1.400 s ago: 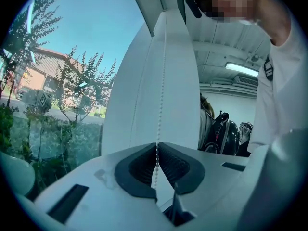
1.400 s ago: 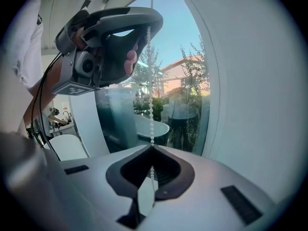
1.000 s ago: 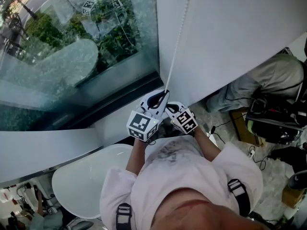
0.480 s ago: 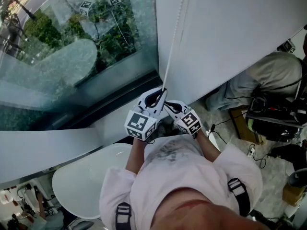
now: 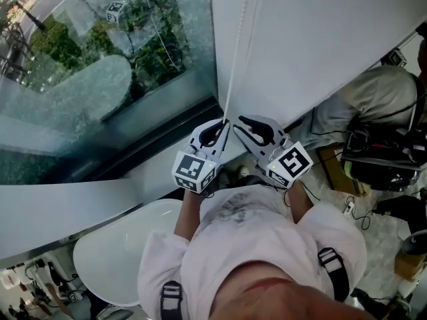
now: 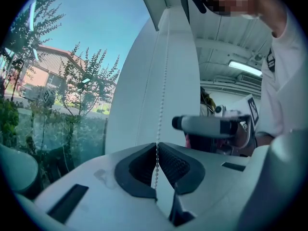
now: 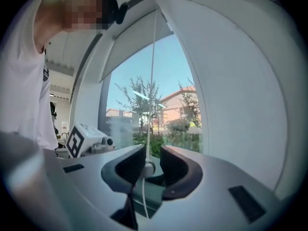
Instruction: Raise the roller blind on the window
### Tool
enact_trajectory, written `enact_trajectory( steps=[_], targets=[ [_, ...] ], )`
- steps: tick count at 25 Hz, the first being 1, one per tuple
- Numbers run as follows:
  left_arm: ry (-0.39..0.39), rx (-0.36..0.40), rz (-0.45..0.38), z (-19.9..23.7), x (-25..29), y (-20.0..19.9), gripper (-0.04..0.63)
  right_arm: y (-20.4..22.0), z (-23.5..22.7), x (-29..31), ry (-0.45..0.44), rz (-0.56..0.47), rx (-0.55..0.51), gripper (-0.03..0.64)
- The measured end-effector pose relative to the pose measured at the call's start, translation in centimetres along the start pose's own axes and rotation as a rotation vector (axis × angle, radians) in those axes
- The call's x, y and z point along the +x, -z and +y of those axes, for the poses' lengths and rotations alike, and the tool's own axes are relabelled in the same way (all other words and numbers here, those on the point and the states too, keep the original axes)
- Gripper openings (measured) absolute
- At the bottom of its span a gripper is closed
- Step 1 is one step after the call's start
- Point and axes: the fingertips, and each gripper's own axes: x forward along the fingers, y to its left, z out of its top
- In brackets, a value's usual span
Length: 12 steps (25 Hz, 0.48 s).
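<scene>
Head view is showing both grippers held up close together in front of the person's chest, at the foot of the window [image 5: 100, 72]. The roller blind [image 5: 320, 45] is hanging down as a broad white sheet over the right part of the glass, its left edge meeting the bare pane where trees and a street are showing. The bead chain [image 5: 235, 59] is running down along that left edge to the grippers.

The left gripper [image 5: 220, 131] is pinching the bead chain. In the left gripper view its jaws are pressed together on the chain [image 6: 162, 81], which is rising straight up across the white blind [image 6: 178, 71] from the left gripper [image 6: 156, 147].

The right gripper [image 5: 252, 125] is sitting just beside the left one, on its right and a little higher. In the right gripper view the jaws of the right gripper [image 7: 153, 154] are standing apart. A strand of the chain [image 7: 153, 71] is passing down through the gap, and a small white connector [image 7: 147, 168] is lying close to the left pad, not clamped.

A seated person [image 5: 373, 105] is at the right edge, with cables on the floor nearby.
</scene>
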Motion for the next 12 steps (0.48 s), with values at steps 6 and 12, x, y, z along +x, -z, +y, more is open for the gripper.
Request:
enact_trajectory(
  steps=[6, 12],
  targets=[
    [-0.003, 0.003, -0.007, -0.2, 0.0, -0.2, 0.017, -7.6, 0.8, 0.5, -0.031, -0.118, -0.077, 0.143],
    [0.002, 0.001, -0.015, -0.5, 0.2, -0.1, 0.017, -10.9, 1.3, 2.7, -0.069, -0.169, -0.114, 0.138]
  ],
)
